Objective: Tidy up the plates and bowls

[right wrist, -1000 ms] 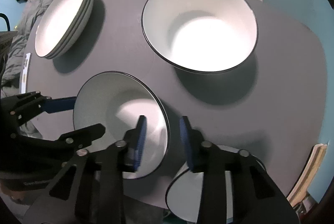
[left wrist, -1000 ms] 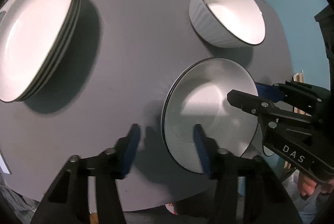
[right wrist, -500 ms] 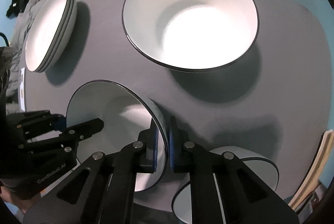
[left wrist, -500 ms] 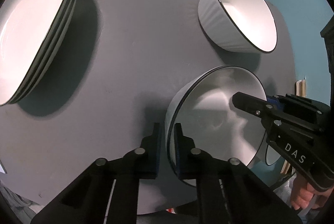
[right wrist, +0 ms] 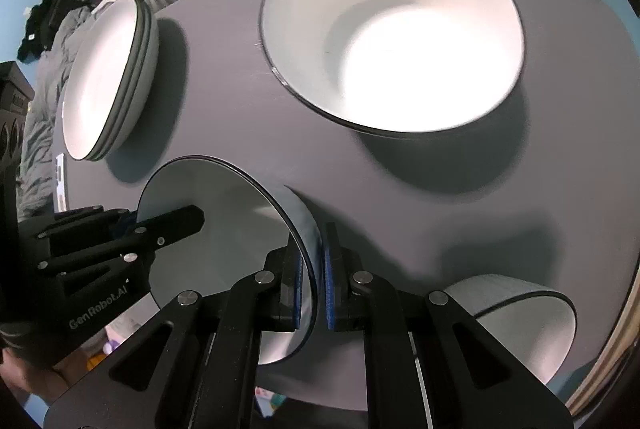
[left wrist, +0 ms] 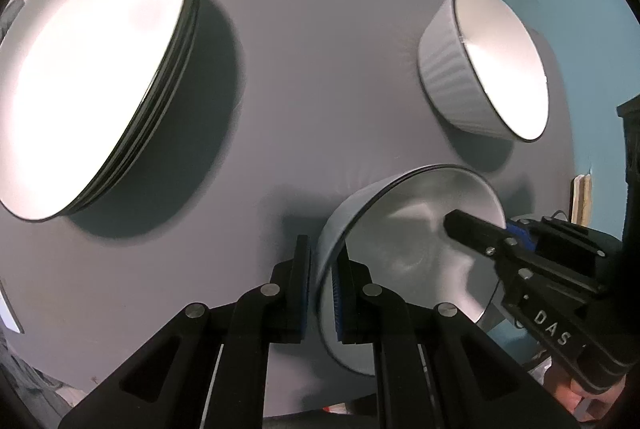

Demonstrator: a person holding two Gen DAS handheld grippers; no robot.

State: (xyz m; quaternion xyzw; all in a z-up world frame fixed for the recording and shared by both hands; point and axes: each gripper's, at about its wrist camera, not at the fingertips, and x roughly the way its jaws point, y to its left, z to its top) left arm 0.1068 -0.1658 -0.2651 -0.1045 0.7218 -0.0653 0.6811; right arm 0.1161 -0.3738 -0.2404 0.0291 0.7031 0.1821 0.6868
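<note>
Grippers are both pinching one shallow bowl. We are clamping our left gripper and right gripper on opposite rims, lower centre.

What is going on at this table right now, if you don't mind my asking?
A person is tidying dishes on a round grey table, holding a gripper in each hand. The left gripper and the right gripper are each shut on opposite sides of the rim of the same shallow bowl. A stack of plates sits to the left, a ribbed bowl lies farther back, and another bowl sits near the table edge.
</note>
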